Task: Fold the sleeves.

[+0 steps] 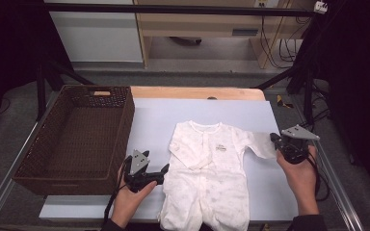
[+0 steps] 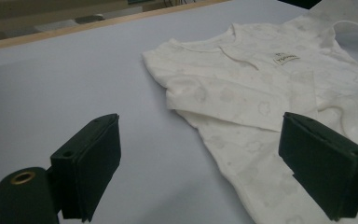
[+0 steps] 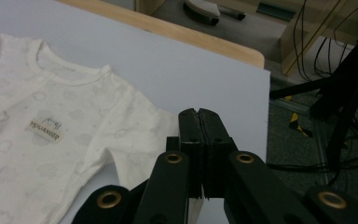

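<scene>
A pale sheet (image 1: 149, 125) covers the wooden table (image 1: 197, 92), with grey floor and cables behind. From the left there are one wicker basket (image 1: 77, 139), one left gripper (image 1: 165, 169) with jaws wide apart and empty, one white romper (image 1: 207, 173) and one right gripper (image 1: 273, 138). The romper lies flat mid-sheet, faintly cloud-printed with a small chest label, one sleeve folded across the chest and the other pinched in the right gripper's closed jaws.

A grey floor (image 1: 197, 77) is seen beyond the table's far edge. A white cabinet (image 1: 96, 33) stands far left, with a light wooden desk (image 1: 212, 21) beside it. Black cables (image 1: 282, 48) hang far right. Both sides are left dark.
</scene>
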The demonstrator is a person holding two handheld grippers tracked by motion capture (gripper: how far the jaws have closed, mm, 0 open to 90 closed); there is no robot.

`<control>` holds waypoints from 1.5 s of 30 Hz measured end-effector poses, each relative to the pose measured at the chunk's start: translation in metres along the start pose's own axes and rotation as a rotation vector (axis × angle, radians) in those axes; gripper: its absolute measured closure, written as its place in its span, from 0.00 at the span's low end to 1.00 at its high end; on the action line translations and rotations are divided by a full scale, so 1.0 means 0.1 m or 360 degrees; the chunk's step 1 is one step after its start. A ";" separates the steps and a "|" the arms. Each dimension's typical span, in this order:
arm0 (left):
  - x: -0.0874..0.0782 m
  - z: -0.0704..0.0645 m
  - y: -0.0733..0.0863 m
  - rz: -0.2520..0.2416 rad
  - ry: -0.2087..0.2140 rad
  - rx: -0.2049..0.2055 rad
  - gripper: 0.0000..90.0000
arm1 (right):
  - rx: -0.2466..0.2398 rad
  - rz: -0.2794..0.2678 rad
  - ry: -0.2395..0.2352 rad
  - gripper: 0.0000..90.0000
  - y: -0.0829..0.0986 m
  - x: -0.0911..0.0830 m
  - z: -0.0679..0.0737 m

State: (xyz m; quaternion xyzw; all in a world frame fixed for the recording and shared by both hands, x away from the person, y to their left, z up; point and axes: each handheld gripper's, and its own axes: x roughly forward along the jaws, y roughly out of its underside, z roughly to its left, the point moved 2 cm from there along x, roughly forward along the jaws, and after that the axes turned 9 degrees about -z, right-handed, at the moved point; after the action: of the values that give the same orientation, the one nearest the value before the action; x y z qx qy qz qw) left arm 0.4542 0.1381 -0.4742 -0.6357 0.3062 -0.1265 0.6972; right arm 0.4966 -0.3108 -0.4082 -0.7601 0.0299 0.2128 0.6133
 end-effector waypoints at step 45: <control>-0.04 0.03 -0.04 -0.0025 -0.0017 -0.0003 0.14 | -0.0277 0.0016 -0.0795 0.98 -0.18 0.28 1.74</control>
State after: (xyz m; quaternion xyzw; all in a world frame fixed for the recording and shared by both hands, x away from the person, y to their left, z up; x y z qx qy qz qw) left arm 0.4537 0.1417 -0.4693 -0.6395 0.2975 -0.1284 0.6972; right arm 0.4770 -0.1355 -0.4290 -0.7337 -0.1371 0.3988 0.5328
